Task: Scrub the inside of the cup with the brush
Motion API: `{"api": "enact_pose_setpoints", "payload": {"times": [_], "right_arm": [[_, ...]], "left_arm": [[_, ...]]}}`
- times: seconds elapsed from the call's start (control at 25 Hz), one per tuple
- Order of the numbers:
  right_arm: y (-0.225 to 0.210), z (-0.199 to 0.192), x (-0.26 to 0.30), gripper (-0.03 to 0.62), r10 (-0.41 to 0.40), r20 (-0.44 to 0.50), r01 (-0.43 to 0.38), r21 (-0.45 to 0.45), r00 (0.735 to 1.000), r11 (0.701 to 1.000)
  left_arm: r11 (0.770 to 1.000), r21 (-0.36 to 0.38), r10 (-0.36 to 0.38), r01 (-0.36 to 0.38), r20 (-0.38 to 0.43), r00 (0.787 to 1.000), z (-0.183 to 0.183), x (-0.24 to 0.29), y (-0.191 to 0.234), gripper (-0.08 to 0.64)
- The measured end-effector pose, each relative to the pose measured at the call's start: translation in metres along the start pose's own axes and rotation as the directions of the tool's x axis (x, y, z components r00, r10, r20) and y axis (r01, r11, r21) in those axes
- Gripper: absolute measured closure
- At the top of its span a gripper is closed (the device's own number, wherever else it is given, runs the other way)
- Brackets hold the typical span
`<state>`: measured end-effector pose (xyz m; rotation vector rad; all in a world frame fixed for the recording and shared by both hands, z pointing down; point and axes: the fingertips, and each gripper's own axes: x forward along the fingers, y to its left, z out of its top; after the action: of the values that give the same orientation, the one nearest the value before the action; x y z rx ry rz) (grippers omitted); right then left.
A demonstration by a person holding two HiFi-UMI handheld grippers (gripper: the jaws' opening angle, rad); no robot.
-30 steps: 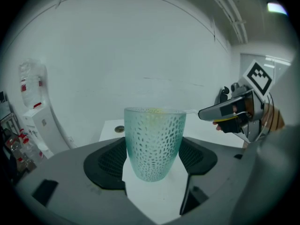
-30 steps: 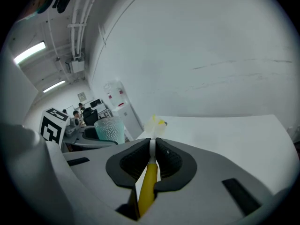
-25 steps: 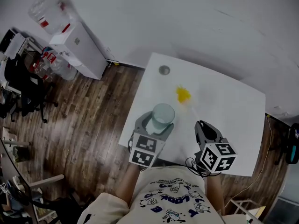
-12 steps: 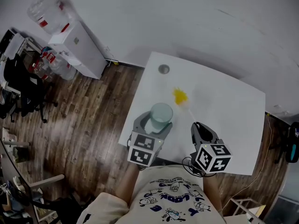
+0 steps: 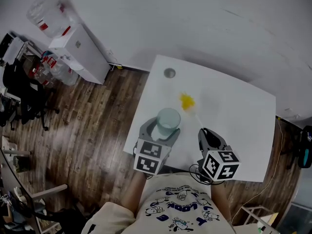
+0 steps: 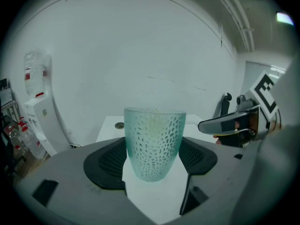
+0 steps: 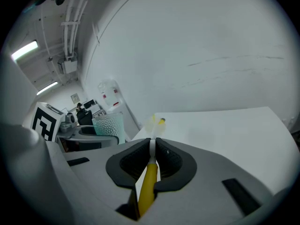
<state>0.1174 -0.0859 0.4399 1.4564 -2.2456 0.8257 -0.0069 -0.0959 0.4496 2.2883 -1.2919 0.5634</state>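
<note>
The left gripper has its two black ribbed pads pressed against opposite sides of a pale green, translucent cup with a pebbled, honeycomb-like texture. The cup stands upright between them with its mouth open upward. It sits over the near left part of the table, close to the edge; whether its base rests on the surface cannot be told.

The right gripper has its jaws closed tight on a slim brush. They pinch the thin white neck just past the yellow handle, which runs back between the jaws toward the camera. The yellow bristled head sticks out ahead of the jaws, low over the tabletop. It lies beyond the cup and to its right, apart from it and outside it.

Both grippers hover side by side over the near edge of a white rectangular table. A small round grey disc lies near the table's far left corner. Below the grippers shows the person's white printed shirt. Dark wooden flooring surrounds the table. A white water dispenser topped by a clear bottle stands to the left against the wall.
</note>
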Motion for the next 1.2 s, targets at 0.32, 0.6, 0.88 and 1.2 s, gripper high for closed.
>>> {"api": "enact_pose_setpoints", "payload": {"times": [0.32,0.6,0.88,1.2], "right_arm": [[-0.0007,-0.0003,-0.0039,0.546,-0.009,0.006,0.009,0.0,1.0,1.0],[-0.0001,0.0003,-0.0008,0.546,-0.008,0.012,0.008,0.0,1.0,1.0],[0.0009,0.0006,-0.0011,0.546,-0.008,0.012,0.009,-0.006,1.0,1.0],[0.0015,-0.0005,-0.0024,0.546,-0.007,0.012,0.008,-0.009,1.0,1.0]], "left_arm": [[1.0,0.002,-0.004,0.004,0.003,1.0,0.002,-0.0018,-0.0046,0.21],[1.0,0.005,-0.013,0.013,0.001,1.0,0.0014,0.0025,-0.0062,0.21],[1.0,0.011,-0.012,0.012,0.0,1.0,0.0023,0.0018,-0.0061,0.21],[1.0,0.012,-0.01,0.01,0.0,1.0,0.0008,-0.0001,-0.0068,0.21]]}}
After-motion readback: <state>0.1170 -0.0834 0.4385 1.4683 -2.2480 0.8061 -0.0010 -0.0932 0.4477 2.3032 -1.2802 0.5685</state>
